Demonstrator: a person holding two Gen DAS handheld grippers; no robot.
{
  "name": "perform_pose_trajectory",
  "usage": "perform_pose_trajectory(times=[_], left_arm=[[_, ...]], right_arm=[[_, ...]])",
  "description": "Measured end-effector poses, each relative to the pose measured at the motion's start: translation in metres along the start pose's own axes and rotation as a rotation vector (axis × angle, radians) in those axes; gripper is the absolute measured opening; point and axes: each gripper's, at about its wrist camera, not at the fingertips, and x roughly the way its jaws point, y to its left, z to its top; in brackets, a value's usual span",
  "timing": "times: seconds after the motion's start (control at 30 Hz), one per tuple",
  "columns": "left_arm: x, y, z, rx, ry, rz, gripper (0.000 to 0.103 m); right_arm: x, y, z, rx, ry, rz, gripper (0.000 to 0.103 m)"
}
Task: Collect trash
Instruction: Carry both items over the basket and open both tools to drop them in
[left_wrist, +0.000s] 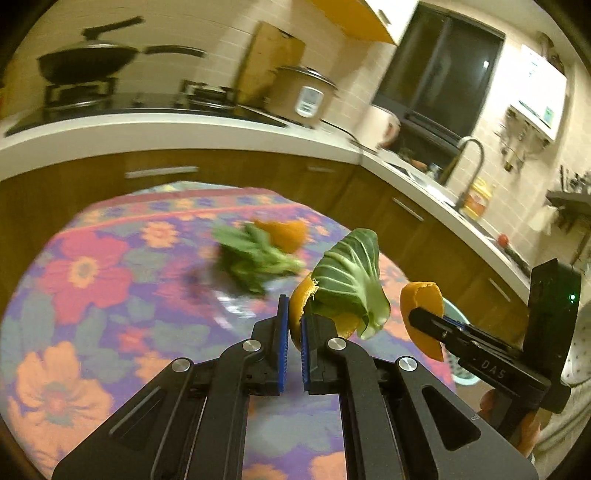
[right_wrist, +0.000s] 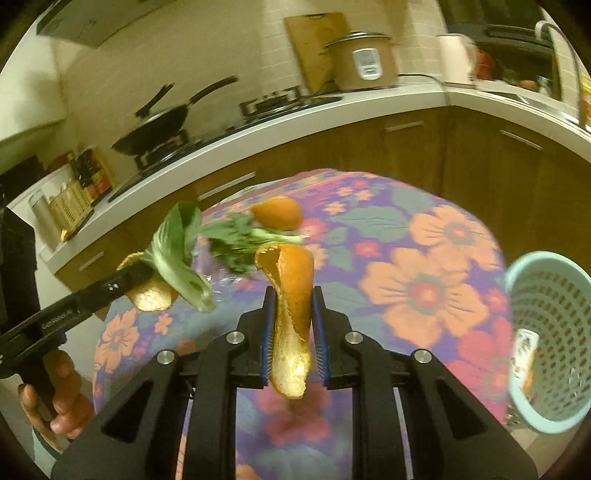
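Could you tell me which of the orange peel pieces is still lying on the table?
The orange peel beside the loose greens at the table's far side; the other two are clamped in the left gripper and right gripper.

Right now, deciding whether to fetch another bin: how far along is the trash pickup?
Done: something already in the basket. In hand: left gripper holds peel and leaf; right gripper holds orange peel. Left: greens and a peel on the table.

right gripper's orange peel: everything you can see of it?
The orange peel is one long curled strip, bright orange outside, pale pith inside, edges ragged. It stands roughly upright, clamped between the right gripper pads, its top curling above the fingertips and its lower end hanging free. It is lifted clear of the floral tablecloth.
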Motion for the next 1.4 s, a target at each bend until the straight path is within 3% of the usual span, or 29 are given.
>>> perform_pose_trajectory(times=[0.3,0.57,0.87,1.0,1.13,1.23,1.4], left_arm=[[0.049,-0.083,0.003,0.085,0.060,-0.129,0.004],[0.095,-0.153,0.000,0.168,0.120,-0.223,0.004],[0.155,-0.211,-0.017,0.237,0.216,-0.248,0.004],[0.178,-0.231,-0.027,0.278,0.244,-0.207,0.004],[0.198,-0.243,-0.032,0.305,0.272,-0.186,0.004],[0.207,-0.249,-0.033,0.319,0.286,-0.180,0.008],[0.204,-0.249,-0.032,0.326,0.266,-0.183,0.039]], right_arm=[[-0.054,-0.092,-0.003,0.129,-0.081,-0.120,0.016],[-0.075,-0.159,-0.016,0.215,-0.105,-0.225,0.016],[-0.072,-0.214,-0.036,0.319,-0.066,-0.300,0.016],[-0.061,-0.246,-0.047,0.446,-0.012,-0.328,0.016],[-0.055,-0.263,-0.054,0.496,0.008,-0.329,0.019],[-0.053,-0.269,-0.054,0.498,0.028,-0.339,0.020],[-0.050,-0.272,-0.055,0.502,0.046,-0.340,0.026]])
